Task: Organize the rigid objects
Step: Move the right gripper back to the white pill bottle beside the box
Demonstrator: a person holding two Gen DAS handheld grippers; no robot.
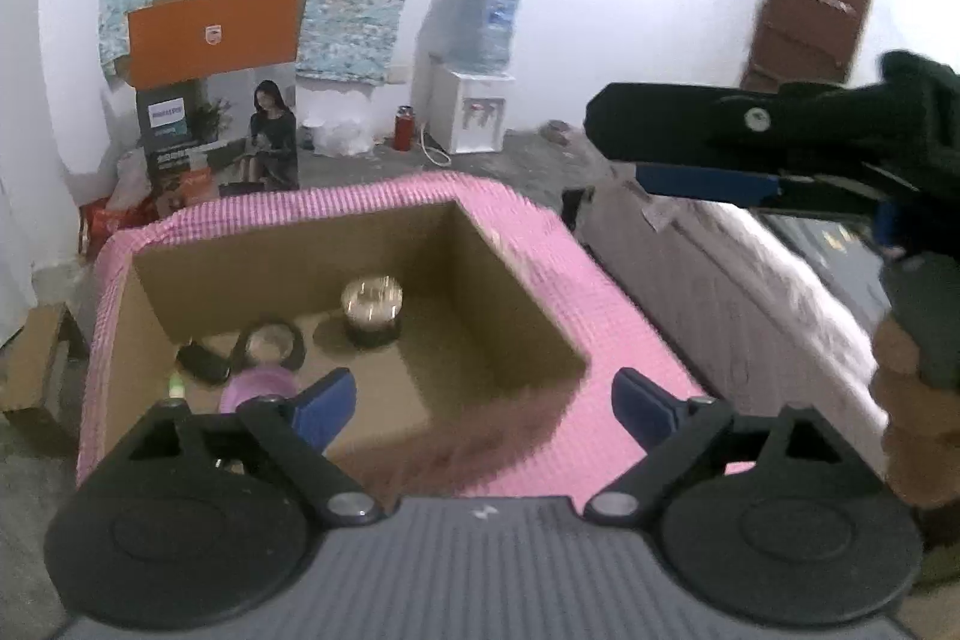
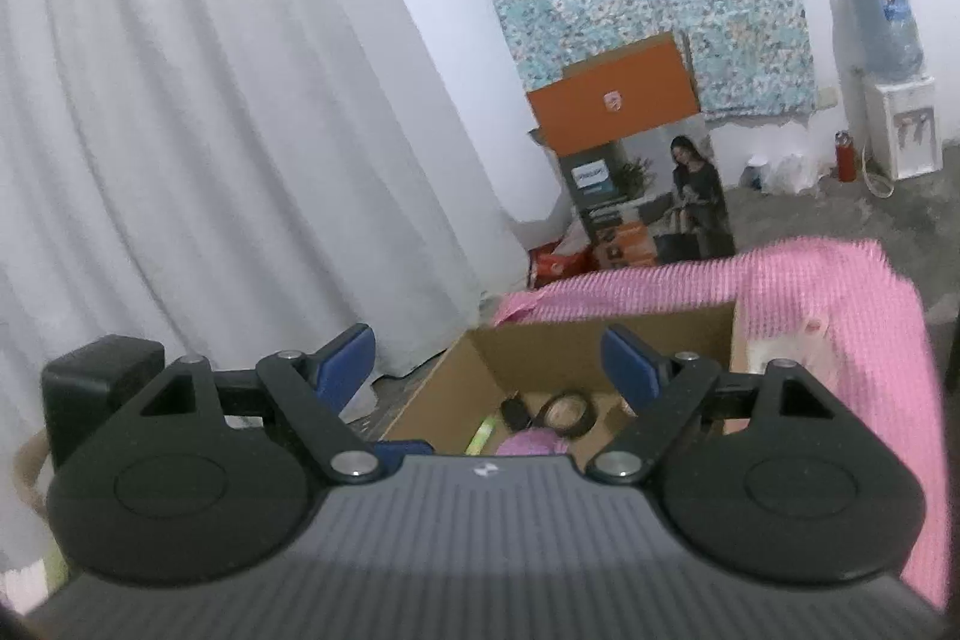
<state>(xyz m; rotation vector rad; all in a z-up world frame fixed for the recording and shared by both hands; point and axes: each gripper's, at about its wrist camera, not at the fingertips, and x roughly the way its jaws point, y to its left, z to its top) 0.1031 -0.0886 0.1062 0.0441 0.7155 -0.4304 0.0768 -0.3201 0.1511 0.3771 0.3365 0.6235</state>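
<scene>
An open cardboard box (image 1: pixel 498 280) with a pink checked cloth (image 1: pixel 606 316) over its rim sits below me. Inside lie a shiny metal cup (image 1: pixel 372 307), a black tape roll (image 1: pixel 270 343), a small black object (image 1: pixel 201 363), a pink bowl (image 1: pixel 258 388) and a green item (image 1: pixel 175 383). My left gripper (image 1: pixel 483 403) is open and empty over the box's near edge. My right gripper (image 2: pixel 489 364) is open and empty above the box (image 2: pixel 456 376); it also shows from the side in the left wrist view (image 1: pixel 708 142). The tape roll (image 2: pixel 567 412) and green item (image 2: pixel 483 433) show there too.
An orange-lidded appliance carton (image 1: pixel 216 124) stands behind the box. A water dispenser (image 1: pixel 477 100) and red flask (image 1: pixel 403 127) stand at the far wall. A bed edge (image 1: pixel 720 268) lies right, a white curtain (image 2: pixel 210 130) left.
</scene>
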